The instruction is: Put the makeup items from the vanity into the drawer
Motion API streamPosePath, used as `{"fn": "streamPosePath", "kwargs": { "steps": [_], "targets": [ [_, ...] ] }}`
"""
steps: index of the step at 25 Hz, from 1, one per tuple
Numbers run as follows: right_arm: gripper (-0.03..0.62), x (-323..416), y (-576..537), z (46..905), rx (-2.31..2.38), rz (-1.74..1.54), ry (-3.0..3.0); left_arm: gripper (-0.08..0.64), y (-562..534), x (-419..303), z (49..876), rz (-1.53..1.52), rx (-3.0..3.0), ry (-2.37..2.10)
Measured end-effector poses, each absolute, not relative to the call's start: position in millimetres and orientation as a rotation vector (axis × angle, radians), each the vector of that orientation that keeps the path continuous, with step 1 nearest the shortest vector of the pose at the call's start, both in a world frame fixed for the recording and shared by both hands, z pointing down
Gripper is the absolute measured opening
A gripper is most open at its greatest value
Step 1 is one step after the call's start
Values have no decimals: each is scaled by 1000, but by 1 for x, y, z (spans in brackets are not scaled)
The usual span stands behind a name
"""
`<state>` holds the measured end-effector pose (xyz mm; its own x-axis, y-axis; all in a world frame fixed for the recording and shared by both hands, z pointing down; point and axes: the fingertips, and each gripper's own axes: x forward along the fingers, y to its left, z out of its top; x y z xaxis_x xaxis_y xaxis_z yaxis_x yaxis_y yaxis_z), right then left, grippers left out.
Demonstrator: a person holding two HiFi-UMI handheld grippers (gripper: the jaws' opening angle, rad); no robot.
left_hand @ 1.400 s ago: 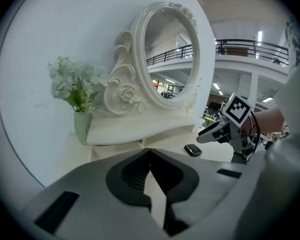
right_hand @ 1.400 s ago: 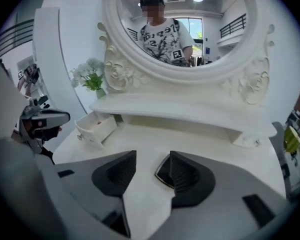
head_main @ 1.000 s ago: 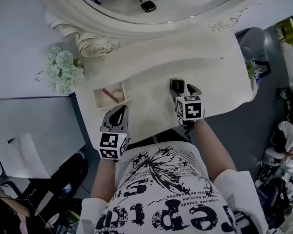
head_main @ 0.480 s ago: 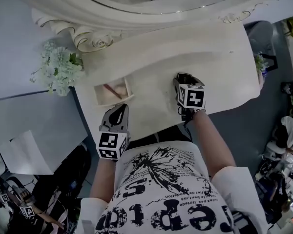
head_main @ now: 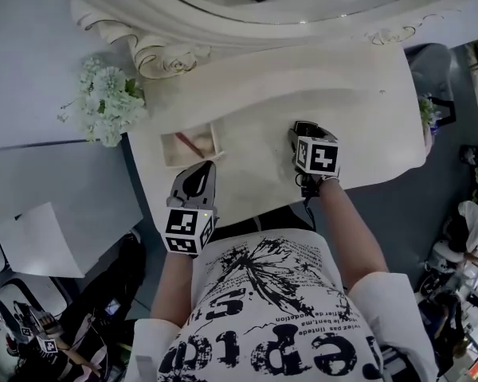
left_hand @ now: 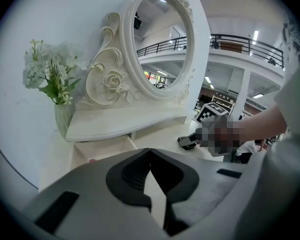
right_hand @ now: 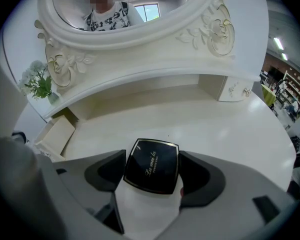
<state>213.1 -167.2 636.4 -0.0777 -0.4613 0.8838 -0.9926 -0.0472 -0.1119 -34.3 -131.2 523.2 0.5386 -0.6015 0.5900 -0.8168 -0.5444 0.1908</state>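
**Two grippers at the vanity, one compact between the right jaws**

Right gripper [right_hand: 151,156]: jaws opening and standing wide. A black compact [right_hand: 151,171] lies flat on the vanity top [head_main: 358,94] between them, and the pads are not clearly pressing on it. Left gripper [left_hand: 150,154]: jaws closed tip to tip, nothing between them, just in front of the open drawer [head_main: 217,143] at the vanity's left. One pink stick-like item [head_main: 193,144] lies in the drawer. White flowers [head_main: 107,106] stand left of the vanity.

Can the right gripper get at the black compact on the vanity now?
Probably yes: the compact lies between the right gripper's opening jaws on the vanity top, and nothing stands in the way.
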Motion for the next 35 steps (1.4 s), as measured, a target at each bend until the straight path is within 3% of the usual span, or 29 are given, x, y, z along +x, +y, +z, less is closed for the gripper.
{"fn": "streamPosePath", "kwargs": {
  "steps": [14,23,35],
  "targets": [
    [331,143,-183,556,1302,891,-1981,20,-128,-53,481,533,2312,-1380],
    [331,-28,-193,513,986,740,-2199,20,-126,-146,461,433,2246,-1538],
    [331,-75,-183,546,774,696,-2146,21,-104,-167,444,303,2177,-1743]
  ]
}}
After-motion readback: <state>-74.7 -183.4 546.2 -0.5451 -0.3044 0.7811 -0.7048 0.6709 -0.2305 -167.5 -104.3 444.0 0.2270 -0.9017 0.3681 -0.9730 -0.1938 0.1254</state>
